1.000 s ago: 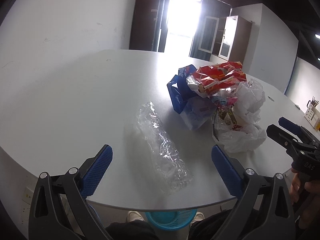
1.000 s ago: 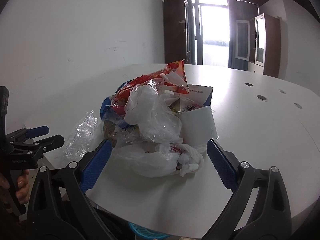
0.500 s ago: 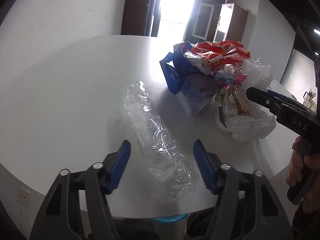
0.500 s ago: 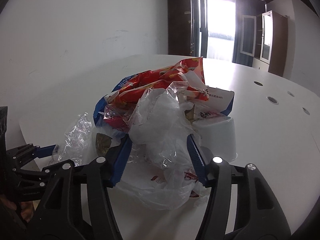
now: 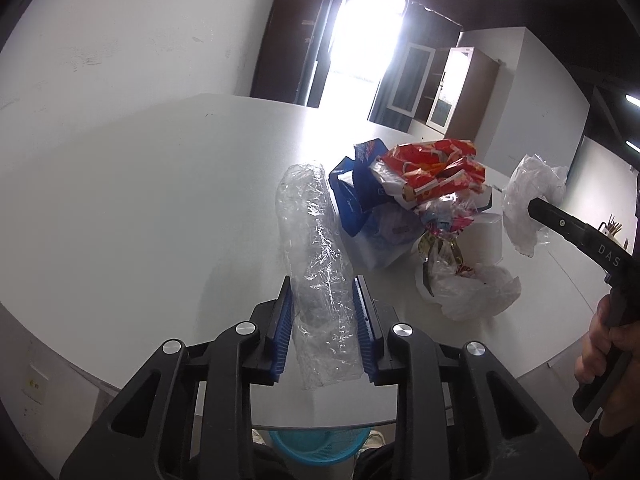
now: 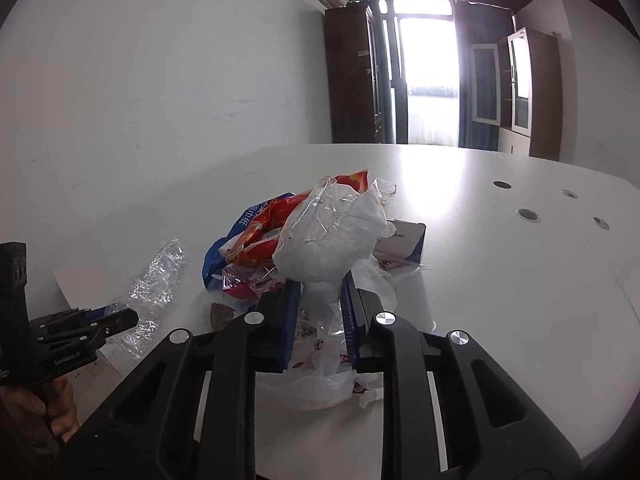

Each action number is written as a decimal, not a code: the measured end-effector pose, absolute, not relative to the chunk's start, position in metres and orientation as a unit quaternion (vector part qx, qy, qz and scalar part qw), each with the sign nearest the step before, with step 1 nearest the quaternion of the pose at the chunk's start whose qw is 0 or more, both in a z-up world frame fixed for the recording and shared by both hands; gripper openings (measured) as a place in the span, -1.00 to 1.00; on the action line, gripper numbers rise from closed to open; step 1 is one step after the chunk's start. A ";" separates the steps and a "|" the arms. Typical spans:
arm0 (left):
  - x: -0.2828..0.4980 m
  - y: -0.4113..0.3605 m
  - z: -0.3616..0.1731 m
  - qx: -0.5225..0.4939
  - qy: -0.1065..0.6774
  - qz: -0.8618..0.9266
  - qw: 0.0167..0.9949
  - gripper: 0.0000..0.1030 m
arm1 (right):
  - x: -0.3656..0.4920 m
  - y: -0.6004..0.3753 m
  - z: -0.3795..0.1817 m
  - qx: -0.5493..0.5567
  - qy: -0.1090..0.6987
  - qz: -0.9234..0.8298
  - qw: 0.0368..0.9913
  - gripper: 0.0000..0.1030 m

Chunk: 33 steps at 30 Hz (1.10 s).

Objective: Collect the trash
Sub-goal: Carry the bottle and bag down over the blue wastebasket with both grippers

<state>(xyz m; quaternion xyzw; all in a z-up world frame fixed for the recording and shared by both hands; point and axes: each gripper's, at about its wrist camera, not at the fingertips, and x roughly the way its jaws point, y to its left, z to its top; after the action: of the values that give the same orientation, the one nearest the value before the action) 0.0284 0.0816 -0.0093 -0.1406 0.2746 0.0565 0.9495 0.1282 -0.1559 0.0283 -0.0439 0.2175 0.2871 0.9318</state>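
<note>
Left gripper (image 5: 323, 322): blue-padded fingers (image 5: 283, 330) are closing on a crumpled clear plastic wrapper (image 5: 316, 256), which is seen between them; the pads are set against both its sides. The wrapper lies lengthwise on the white counter (image 5: 140, 208), running from the fingers toward 12 o'clock, its near end at the counter's near edge.

Right gripper (image 6: 320, 316): fingers (image 6: 290, 320) are closing on a white plastic bag (image 6: 332, 236), whose neck is pinched between the pads while its puffed body is carried above and beyond the fingertips. In the left wrist view the same bag (image 5: 532, 196) is seen raised clear of the counter at 2 o'clock, at the tip of the right gripper (image 5: 538, 206), whose handle is held by a hand (image 5: 608, 340) at 3 o'clock.

Trash heap (image 5: 420, 208): located just beside the wrapper, at 1 o'clock from the left fingers. Contents noted: red snack packets (image 5: 436, 168), a blue bag (image 5: 356, 196), a white box (image 6: 404, 240), and a further limp white bag (image 5: 472, 288) at the heap's near side.

Blue basket (image 5: 316, 446): placed on the floor below the counter's near edge, at 6 o'clock in the left wrist view, partly hidden by the gripper body.

Cabinet (image 6: 524, 92): standing against the far wall at 1 o'clock.
</note>
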 end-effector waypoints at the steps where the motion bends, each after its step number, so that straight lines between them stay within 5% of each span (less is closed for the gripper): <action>1: 0.027 0.082 -0.006 -0.139 0.272 0.056 0.951 -0.48 | 0.124 -0.160 0.030 -0.041 0.216 0.288 0.932 -0.64; 17: -0.047 0.033 0.005 -0.115 0.256 0.008 0.960 -0.50 | 0.046 -0.218 0.008 -0.023 0.239 0.303 0.922 -0.68; 33: -0.124 0.009 -0.046 -0.128 0.344 -0.084 0.926 -0.50 | -0.032 -0.221 -0.060 -0.042 0.312 0.355 0.880 -0.68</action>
<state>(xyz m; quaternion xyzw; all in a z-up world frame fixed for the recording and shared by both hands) -0.1238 0.0089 -0.0457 -0.1283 0.3444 -0.0844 0.9262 -0.0321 -0.2206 -0.0595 -0.0420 0.3120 0.3554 0.8801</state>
